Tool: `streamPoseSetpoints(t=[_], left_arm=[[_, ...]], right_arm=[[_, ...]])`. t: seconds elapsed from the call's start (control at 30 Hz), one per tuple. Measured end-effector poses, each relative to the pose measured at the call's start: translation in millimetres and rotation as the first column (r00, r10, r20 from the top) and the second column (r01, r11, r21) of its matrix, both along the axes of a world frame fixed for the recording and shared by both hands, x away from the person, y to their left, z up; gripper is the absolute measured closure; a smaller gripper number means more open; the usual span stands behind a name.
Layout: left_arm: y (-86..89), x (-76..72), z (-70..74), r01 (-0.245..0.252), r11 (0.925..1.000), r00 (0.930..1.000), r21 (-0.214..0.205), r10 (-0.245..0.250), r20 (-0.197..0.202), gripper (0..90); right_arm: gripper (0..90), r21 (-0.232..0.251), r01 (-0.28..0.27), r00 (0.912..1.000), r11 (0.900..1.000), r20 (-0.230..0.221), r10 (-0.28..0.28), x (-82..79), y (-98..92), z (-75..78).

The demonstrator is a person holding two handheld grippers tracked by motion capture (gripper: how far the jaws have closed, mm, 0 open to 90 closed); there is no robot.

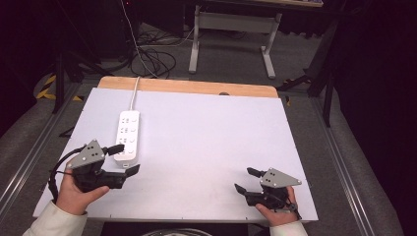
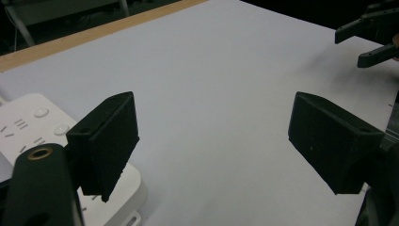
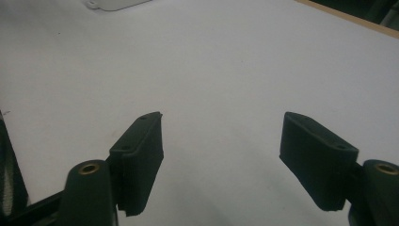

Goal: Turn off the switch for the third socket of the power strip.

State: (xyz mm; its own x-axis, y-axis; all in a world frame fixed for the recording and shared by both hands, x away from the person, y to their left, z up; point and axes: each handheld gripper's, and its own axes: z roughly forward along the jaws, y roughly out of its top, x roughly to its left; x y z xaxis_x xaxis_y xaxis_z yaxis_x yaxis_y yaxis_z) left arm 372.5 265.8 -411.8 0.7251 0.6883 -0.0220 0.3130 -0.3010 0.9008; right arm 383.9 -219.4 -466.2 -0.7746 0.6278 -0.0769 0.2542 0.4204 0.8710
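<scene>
A white power strip (image 1: 127,136) lies on the left part of the white table top (image 1: 206,132), its cord (image 1: 134,93) running off the far edge. My left gripper (image 1: 127,157) sits at the strip's near end, open, with nothing between its jaws. In the left gripper view the strip (image 2: 28,122) lies under and beside the left jaw, and the gripper (image 2: 214,141) spans bare table. My right gripper (image 1: 243,179) rests near the front right of the table, open and empty; in its own view the gripper (image 3: 221,160) faces bare white surface, with a corner of the strip (image 3: 115,4) far off.
A wooden strip (image 1: 187,87) borders the table's far edge. Behind it on the grey floor stand a desk frame (image 1: 231,29) and loose cables (image 1: 152,59). The other hand's gripper (image 2: 371,37) appears at the top right of the left gripper view.
</scene>
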Motion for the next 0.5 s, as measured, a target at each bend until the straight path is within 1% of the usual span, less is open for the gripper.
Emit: streamPoseSetpoints(t=[0.1, 0.17, 0.2, 0.33, 0.4, 0.43, 0.5], left_arm=[[4.2, -4.6, -9.0, -0.005, 1.0, 0.9999, -0.003, 0.005, 0.01, 15.1], [8.0, -6.6, -15.8, -0.011, 0.9999, 0.9996, 0.003, 0.011, 0.025, 15.0], [9.8, -7.5, -19.8, -0.018, 0.9998, 0.9995, -0.002, 0.018, 0.026, 15.0], [17.4, -10.5, -31.4, -0.039, 0.999, 0.999, -0.023, 0.039, 0.022, 15.2], [20.5, -12.1, -35.3, -0.048, 0.9982, 0.9988, -0.037, 0.048, 0.012, 14.9], [21.6, -12.7, -37.4, -0.056, 0.9976, 0.9983, -0.041, 0.057, 0.009, 14.7], [24.5, -13.7, -41.1, -0.064, 0.9974, 0.9979, -0.033, 0.064, 0.01, 14.5]], right_arm=[[31.0, -0.003, -0.004, 1.0, 1.0, -0.005, 0.004, 0.4, 0.1, -0.1], [31.0, 0.0, -0.003, 1.0, 1.0, -0.003, 0.003, 0.2, 0.4, 0.0], [31.0, 0.0, -0.003, 1.0, 1.0, -0.005, 0.003, 0.1, 0.3, 0.1], [31.0, -0.001, -0.003, 1.0, 1.0, -0.005, 0.003, -0.1, 0.4, 0.2], [31.0, -0.001, -0.003, 1.0, 1.0, -0.003, 0.003, 0.1, 0.7, 0.1], [31.0, -0.003, -0.002, 1.0, 1.0, -0.004, 0.002, 0.1, 0.7, 0.1], [30.9, -0.003, -0.003, 1.0, 1.0, -0.004, 0.003, 0.0, 0.8, 0.1]])
